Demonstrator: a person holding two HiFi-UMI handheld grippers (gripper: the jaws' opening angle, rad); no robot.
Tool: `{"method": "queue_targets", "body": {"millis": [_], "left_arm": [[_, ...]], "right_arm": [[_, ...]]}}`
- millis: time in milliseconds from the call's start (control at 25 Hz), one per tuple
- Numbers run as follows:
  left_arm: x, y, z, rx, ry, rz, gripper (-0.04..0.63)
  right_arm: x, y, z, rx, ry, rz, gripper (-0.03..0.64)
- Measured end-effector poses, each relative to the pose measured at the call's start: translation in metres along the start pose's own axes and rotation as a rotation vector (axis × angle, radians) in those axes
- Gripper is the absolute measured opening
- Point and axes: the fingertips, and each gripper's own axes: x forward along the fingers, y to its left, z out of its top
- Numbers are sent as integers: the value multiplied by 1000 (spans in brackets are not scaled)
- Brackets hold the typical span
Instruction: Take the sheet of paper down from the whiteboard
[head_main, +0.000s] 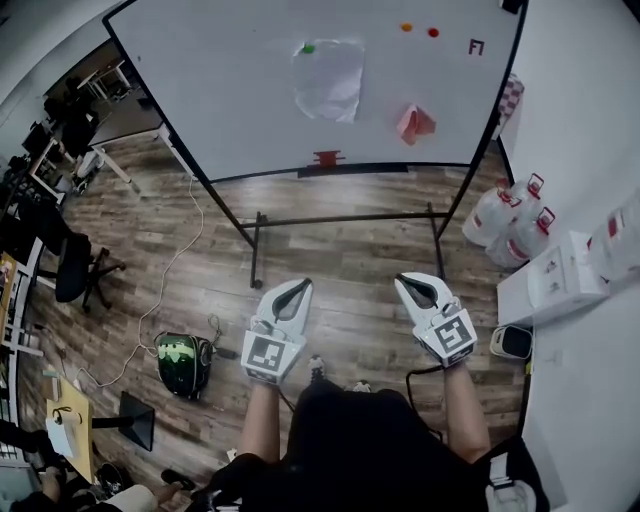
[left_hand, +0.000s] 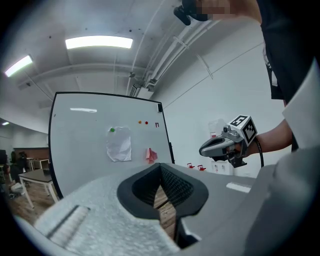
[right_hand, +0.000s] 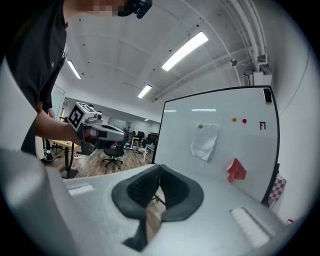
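A crumpled white sheet of paper (head_main: 328, 79) hangs on the whiteboard (head_main: 220, 110), pinned at its top left corner by a green magnet (head_main: 308, 48). The sheet (left_hand: 119, 144) shows ahead in the left gripper view, and the sheet (right_hand: 205, 141) also in the right gripper view. My left gripper (head_main: 302, 286) and right gripper (head_main: 410, 281) are held side by side in front of me, well short of the board. Both are shut with nothing between the jaws. In each gripper view the other gripper appears off to the side.
A red folded paper (head_main: 414, 123) and orange and red magnets (head_main: 418, 30) sit on the board's right part. The board's stand legs (head_main: 255, 250) rest on the wood floor. White jugs (head_main: 510, 215) and boxes (head_main: 555, 275) line the right wall; a green device (head_main: 184, 360) lies left.
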Motion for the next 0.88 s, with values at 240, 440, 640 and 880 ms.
{"method": "queue_targets", "body": {"millis": [240,440,640,880], "left_arm": [[3,-3,7,-26,-8,8,9],[4,-3,4,-14,-7,29,9],[6,-6,5,-15,-12,39,9],[3,-8,9,-17,-16,41,9]], "right_arm": [[-4,-7,0,18,-12,3,4],[-5,-14,7,17,-21,-14,4],[-9,-12,-3,14,-28,19,3],[-14,-16,0,65,-63,13,3]]}}
